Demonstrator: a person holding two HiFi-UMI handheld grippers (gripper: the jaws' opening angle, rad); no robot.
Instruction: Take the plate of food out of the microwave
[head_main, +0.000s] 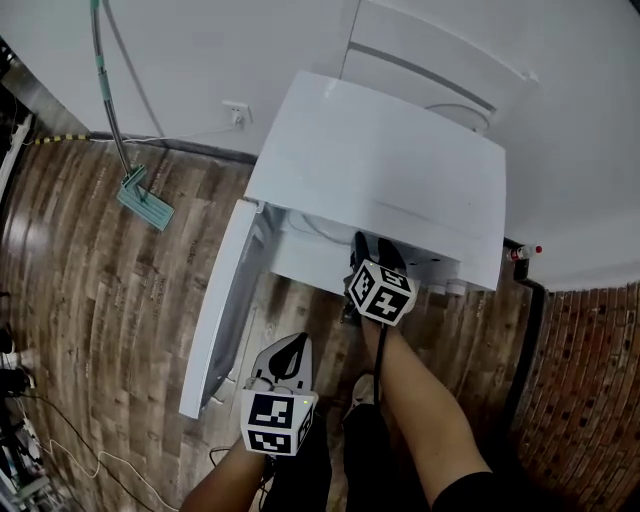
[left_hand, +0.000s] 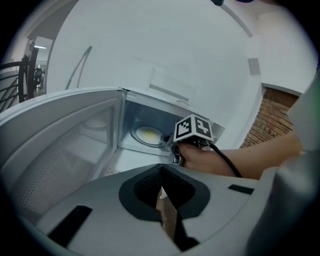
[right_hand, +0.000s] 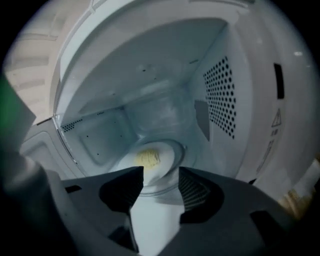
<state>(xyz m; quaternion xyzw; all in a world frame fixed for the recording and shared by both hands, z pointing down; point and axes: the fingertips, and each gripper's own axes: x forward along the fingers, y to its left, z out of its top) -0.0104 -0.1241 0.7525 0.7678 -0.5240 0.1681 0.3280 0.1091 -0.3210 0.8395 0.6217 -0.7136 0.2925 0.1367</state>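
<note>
Microwave, white, seen from above with its door swung wide open to the left of the right claw. Right claw reaches into the mouth of the oven, held by a bare hand. In the right gripper view its two jaws are spread apart with nothing pinched between them. Straight ahead of the tips, and just past them, a white plate lies flat on the oven's bottom. A small heap of pale yellow food sits on the plate, slightly left of the gap between the jaws. A wall with rows of round holes stands to the right of this claw.

Left claw hangs lower and nearer the person, outside the oven, over the wooden floor beside the open door. Its jaws are pressed together and empty. From this claw, the plate shows well ahead, inside the oven, just left of the right claw.
</note>
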